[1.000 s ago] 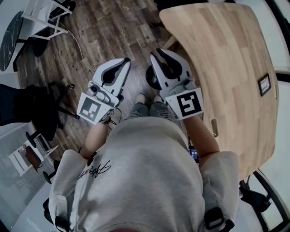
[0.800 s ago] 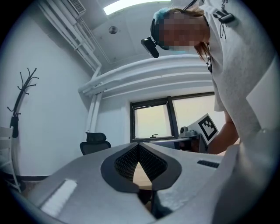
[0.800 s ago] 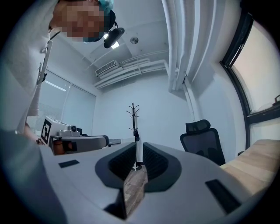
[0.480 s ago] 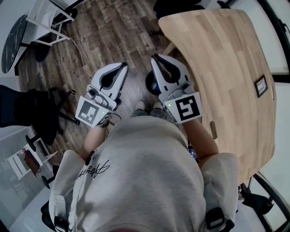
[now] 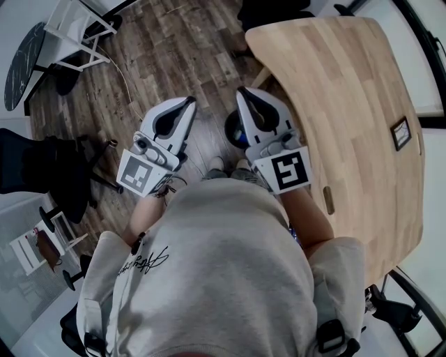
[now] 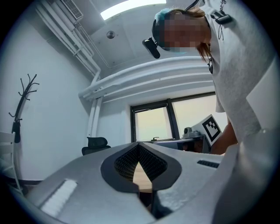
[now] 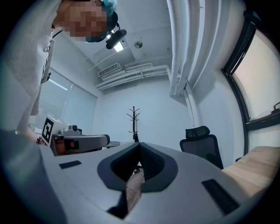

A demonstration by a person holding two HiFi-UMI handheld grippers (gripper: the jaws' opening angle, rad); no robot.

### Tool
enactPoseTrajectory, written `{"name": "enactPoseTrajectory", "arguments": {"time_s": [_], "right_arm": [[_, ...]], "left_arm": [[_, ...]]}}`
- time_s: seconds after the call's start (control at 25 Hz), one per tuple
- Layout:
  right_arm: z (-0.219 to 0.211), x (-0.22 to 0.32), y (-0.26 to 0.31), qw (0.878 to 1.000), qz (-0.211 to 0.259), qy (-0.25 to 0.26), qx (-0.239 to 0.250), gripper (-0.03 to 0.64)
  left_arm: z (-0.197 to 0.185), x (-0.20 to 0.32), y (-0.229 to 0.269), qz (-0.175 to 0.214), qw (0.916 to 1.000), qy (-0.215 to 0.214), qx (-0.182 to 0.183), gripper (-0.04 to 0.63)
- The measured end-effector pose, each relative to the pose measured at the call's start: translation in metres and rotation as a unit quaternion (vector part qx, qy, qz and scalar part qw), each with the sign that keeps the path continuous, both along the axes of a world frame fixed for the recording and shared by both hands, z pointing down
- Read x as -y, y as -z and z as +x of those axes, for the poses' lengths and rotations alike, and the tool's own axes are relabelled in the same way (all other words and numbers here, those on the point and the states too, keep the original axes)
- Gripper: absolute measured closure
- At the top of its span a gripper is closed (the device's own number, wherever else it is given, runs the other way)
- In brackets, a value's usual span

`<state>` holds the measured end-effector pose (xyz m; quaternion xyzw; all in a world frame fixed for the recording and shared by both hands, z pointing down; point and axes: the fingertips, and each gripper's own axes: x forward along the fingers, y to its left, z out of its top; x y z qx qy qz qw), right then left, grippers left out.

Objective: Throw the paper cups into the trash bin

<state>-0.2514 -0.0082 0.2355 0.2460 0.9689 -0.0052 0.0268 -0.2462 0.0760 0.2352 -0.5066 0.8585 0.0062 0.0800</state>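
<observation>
A light wooden desk (image 5: 362,104) with a rounded corner fills the right of the head view. A small dark-framed plate (image 5: 405,132) lies near its right edge. The floor (image 5: 167,63) is dark wood plank. A black office chair (image 5: 49,174) stands at the left, well apart from the desk. At the upper left are a white frame (image 5: 70,28) and, beside it, a dark round top (image 5: 17,63). In the right gripper view, a coat stand (image 7: 134,119) stands by the far wall, with a high-backed chair (image 7: 202,142) to its right. The left gripper view shows a window (image 6: 153,123) and a ceiling light (image 6: 127,6).
</observation>
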Motion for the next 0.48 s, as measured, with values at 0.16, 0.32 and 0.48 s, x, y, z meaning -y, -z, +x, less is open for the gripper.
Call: {"name": "enactPoseTrajectory", "arguments": {"time_s": [0.16, 0.32, 0.48], "right_arm": [[0.0042, -0.0016, -0.0013, 1.000, 0.003, -0.001, -0.003, 0.607], [0.0048, -0.0015, 0.0012, 1.000, 0.003, -0.001, 0.000, 0.607], [0.0077, -0.0016, -0.0003, 1.000, 0.004, -0.001, 0.000, 0.607]], "left_arm": [[0.0048, -0.0018, 0.0020, -0.001, 1.0000, -0.001, 0.002, 0.592], [0.0070, -0.0041, 0.0033, -0.001, 1.0000, -0.001, 0.005, 0.592], [0.0091, -0.0045, 0.0025, 0.000, 1.0000, 0.001, 0.005, 0.592]]}}
